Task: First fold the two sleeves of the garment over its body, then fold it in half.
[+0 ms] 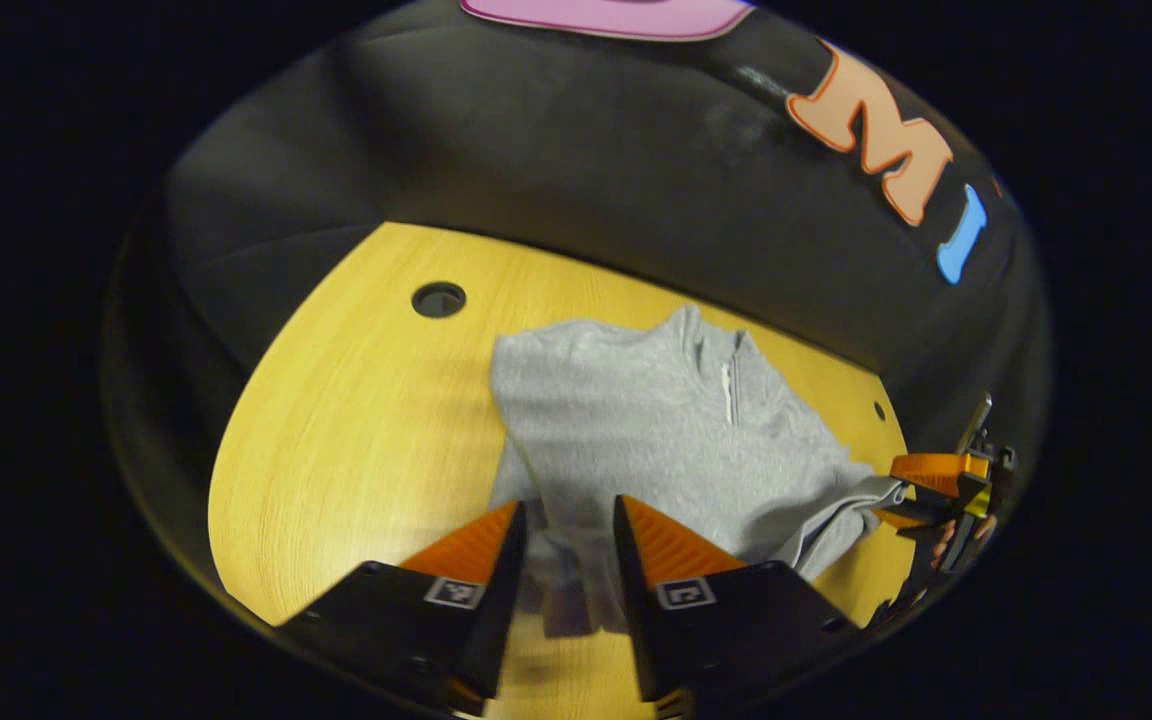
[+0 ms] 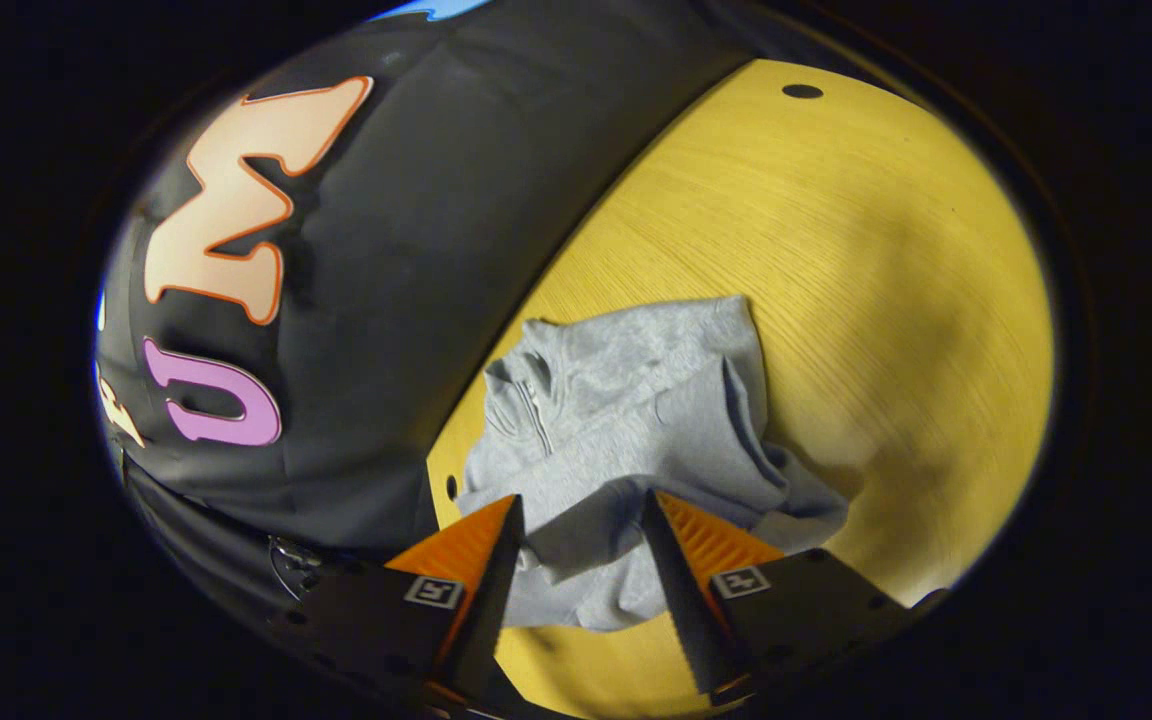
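1. The grey garment (image 1: 636,430) lies on the worktop (image 1: 356,440), its collar and short zip (image 1: 729,392) toward the black cloth wall (image 1: 556,170).
2. In the right gripper view the garment (image 2: 626,420) looks partly folded, with one sleeve (image 2: 676,400) laid across the body.
3. The left claw (image 1: 568,520) sits at the garment's near hem, fingers apart, cloth showing in the gap; I cannot tell whether they touch it.
4. The right claw (image 2: 581,520) is over the garment's near edge, fingers apart with cloth between them.
5. In the left gripper view the right claw (image 1: 921,495) is at the garment's right side, touching the end of a sleeve (image 1: 836,515) drawn toward it.
6. A round hole (image 1: 438,299) lies in the worktop left of the garment, well apart.
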The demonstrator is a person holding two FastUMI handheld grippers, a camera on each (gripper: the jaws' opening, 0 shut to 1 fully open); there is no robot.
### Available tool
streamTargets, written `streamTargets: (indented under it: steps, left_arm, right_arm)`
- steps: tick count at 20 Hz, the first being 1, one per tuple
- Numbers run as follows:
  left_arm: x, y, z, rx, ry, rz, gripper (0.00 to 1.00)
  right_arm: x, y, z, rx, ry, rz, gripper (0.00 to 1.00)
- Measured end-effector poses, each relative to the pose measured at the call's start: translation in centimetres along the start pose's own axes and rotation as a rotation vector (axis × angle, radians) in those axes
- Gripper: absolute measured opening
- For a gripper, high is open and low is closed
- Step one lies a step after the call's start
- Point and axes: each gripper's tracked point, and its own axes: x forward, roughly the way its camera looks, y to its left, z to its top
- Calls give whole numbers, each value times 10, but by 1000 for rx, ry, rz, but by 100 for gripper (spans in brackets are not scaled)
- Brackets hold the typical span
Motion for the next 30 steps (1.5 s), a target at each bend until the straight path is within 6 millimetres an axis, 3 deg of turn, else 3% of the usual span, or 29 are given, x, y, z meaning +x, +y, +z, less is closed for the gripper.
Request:
streamTargets:
  steps: [2,4,6,8,9,10,11,12,13,14,16,17,18,21,24,30]
  left_arm:
    - [-3,6,20,11,-91,35,73]
    - [-11,10,31,41,-140,60,82]
    - [-25,13,42,68,-181,92,88]
    - [-48,10,58,69,-264,103,94]
    - [-60,6,67,69,-316,104,91]
    - [-74,4,73,73,-369,109,94]
    - [-89,1,79,85,-416,114,94]
    - [-104,-1,79,102,-459,125,94]
    - [-120,-5,80,123,-494,137,94]
    - [-136,-6,76,147,-524,151,94]
    - [-161,-13,61,196,-565,187,95]
    - [-173,-15,52,215,-573,209,95]
    - [-183,-16,41,229,-581,231,95]
    - [-208,-19,13,256,-606,271,95]
    - [-225,-20,-10,274,-594,297,95]
    - [-251,-13,-19,259,-598,277,95]
  right_arm:
    - [3,-1,28,-63,-142,-14,98]
    - [-8,-3,41,-140,-221,-39,98]
    - [-21,-1,40,-225,-252,-45,98]
    - [-37,1,39,-338,-302,-57,98]
    - [-46,6,36,-391,-326,-55,98]
    - [-56,12,34,-439,-352,-50,93]
    - [-67,17,30,-487,-377,-42,98]
    - [-79,22,28,-534,-404,-36,93]
    - [-92,26,25,-579,-433,-32,98]
    - [-105,31,22,-623,-461,-21,93]
    - [-130,38,15,-711,-516,-8,98]
    - [-142,40,10,-754,-539,-2,93]
    - [-153,43,4,-796,-562,7,98]
    - [-179,47,-21,-907,-598,25,98]
    - [-194,51,-41,-954,-620,48,98]
    - [-202,52,-72,-938,-609,46,98]
